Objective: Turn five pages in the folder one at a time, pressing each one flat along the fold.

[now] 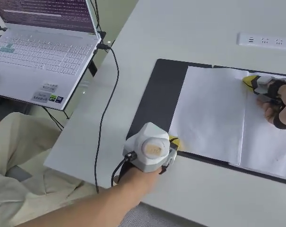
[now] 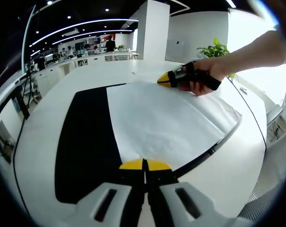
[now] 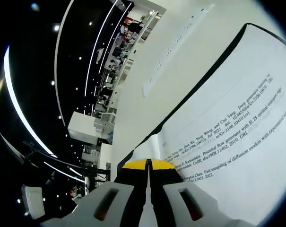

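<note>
Right gripper view shows print on the page (image 3: 237,118) that looks blank in the head view; the open folder (image 1: 154,99) has the clenched left gripper (image 1: 174,142) at its near edge and the clenched right gripper (image 1: 250,81) at the fold's far end.

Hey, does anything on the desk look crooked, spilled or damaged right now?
Nothing is spilled or torn. The one slight oddity is the turned page: it shows faint ripples near the fold of the folder, so it isn't fully flat there. The left gripper and right gripper sit shut at its edges.
</note>
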A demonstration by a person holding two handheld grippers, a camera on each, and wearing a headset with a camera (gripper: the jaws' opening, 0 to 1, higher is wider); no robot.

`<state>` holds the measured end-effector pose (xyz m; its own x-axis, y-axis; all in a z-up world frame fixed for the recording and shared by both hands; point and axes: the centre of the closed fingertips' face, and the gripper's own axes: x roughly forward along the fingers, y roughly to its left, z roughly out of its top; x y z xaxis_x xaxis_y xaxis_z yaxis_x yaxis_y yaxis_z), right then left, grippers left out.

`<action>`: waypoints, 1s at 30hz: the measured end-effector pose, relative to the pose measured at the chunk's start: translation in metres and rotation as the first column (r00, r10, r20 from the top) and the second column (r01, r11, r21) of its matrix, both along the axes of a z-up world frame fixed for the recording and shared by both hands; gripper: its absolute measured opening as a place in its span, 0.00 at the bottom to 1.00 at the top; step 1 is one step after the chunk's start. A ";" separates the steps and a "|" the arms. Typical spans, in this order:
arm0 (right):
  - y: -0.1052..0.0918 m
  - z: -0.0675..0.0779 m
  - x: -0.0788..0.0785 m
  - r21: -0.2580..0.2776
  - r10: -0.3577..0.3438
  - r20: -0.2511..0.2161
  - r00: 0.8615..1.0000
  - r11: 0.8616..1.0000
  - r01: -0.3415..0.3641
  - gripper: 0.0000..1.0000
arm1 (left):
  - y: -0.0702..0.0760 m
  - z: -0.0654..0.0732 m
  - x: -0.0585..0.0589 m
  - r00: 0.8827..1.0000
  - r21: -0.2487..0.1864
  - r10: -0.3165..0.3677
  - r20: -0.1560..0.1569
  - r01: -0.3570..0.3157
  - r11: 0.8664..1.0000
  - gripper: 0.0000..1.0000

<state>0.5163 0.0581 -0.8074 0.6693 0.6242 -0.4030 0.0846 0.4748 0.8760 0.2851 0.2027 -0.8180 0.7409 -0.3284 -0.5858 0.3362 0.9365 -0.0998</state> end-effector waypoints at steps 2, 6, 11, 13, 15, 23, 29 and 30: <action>0.001 0.001 0.004 -0.008 -0.013 0.010 1.000 1.000 0.013 0.00 | 0.000 0.001 0.000 1.000 -0.001 -0.002 0.001 0.002 1.000 0.00; 0.000 0.001 0.015 0.002 -0.052 0.016 0.999 0.999 0.052 0.00 | 0.000 0.000 0.000 1.000 0.003 -0.005 -0.002 0.005 1.000 0.00; 0.000 0.003 0.015 -0.009 -0.060 0.032 0.998 0.998 0.061 0.00 | 0.000 0.000 0.000 1.000 0.007 -0.006 -0.005 0.006 1.000 0.00; 0.001 0.002 0.012 -0.015 -0.040 0.023 0.999 0.999 0.041 0.00 | 0.000 0.000 0.000 1.000 0.007 -0.006 -0.006 0.007 1.000 0.00; 0.002 0.000 0.006 0.003 -0.015 -0.002 1.000 1.000 0.015 0.00 | -0.001 0.000 0.000 1.000 0.006 -0.007 -0.008 0.007 1.000 0.00; 0.006 0.000 -0.036 0.050 0.079 -0.059 0.995 0.996 -0.076 0.00 | -0.001 0.001 0.000 1.000 0.003 -0.013 -0.017 0.013 1.000 0.00; 0.006 0.000 -0.066 0.117 0.121 -0.104 0.987 0.987 -0.108 0.00 | -0.001 0.000 0.000 0.999 0.008 -0.026 -0.019 0.026 1.000 0.00; 0.007 0.000 -0.073 0.118 0.132 -0.108 0.985 0.986 -0.119 0.00 | -0.001 0.000 0.000 0.999 0.008 -0.028 -0.019 0.028 1.000 0.00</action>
